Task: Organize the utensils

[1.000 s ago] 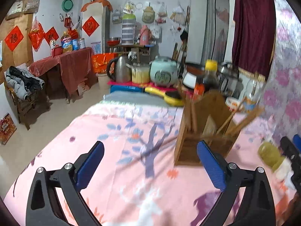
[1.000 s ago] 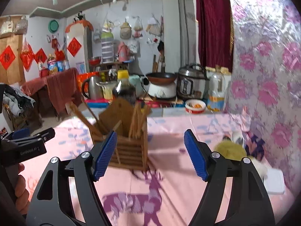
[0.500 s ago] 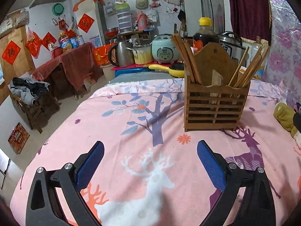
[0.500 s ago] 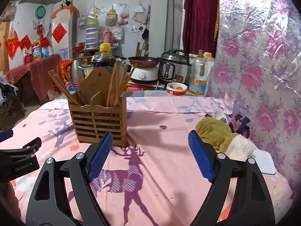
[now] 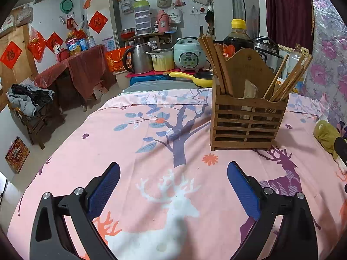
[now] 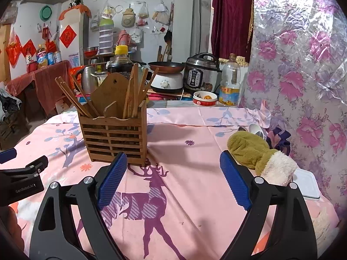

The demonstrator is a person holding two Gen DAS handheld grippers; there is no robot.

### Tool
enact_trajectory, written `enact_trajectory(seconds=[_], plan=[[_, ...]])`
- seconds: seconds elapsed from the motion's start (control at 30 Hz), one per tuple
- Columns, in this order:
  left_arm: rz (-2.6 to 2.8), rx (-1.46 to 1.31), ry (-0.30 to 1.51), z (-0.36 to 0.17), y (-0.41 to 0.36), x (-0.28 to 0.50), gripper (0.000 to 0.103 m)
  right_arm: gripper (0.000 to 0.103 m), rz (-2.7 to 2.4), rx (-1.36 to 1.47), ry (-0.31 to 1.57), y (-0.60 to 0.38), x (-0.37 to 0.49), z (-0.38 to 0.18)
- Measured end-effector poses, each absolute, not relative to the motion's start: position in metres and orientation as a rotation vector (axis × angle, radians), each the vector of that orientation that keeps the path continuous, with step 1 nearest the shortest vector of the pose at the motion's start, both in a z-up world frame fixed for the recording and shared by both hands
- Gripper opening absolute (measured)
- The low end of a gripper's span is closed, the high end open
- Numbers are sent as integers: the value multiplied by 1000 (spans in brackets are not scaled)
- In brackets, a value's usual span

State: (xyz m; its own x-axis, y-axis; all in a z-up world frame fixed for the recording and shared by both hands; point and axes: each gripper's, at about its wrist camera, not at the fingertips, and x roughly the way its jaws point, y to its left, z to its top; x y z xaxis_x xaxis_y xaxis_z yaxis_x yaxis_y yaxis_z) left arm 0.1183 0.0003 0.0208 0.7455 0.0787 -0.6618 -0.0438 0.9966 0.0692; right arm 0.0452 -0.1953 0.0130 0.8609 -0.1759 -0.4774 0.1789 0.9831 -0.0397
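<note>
Wooden utensil holder [image 5: 247, 119] now upright and sharp, left gripper [image 5: 173, 191] and right gripper [image 6: 172, 178] jaws still apart, empty.

The wooden utensil holder [image 5: 247, 122] stood upright on the pink patterned cloth [image 5: 151, 151]. Its front consisted of horizontal slats, and a taller arched back panel rose behind. Brown chopsticks [image 5: 216, 65] leaned outward in the left compartment. Lighter chopsticks [image 5: 288, 80] leaned in the right compartment. All utensils stood with ends projecting above the rim.
</note>
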Motion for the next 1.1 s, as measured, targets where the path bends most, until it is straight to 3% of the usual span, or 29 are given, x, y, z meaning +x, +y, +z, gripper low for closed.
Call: enact_trajectory(seconds=[1.1], plan=[[52, 94, 709, 21, -8, 113, 97, 88, -178, 15, 525, -194, 48, 7]])
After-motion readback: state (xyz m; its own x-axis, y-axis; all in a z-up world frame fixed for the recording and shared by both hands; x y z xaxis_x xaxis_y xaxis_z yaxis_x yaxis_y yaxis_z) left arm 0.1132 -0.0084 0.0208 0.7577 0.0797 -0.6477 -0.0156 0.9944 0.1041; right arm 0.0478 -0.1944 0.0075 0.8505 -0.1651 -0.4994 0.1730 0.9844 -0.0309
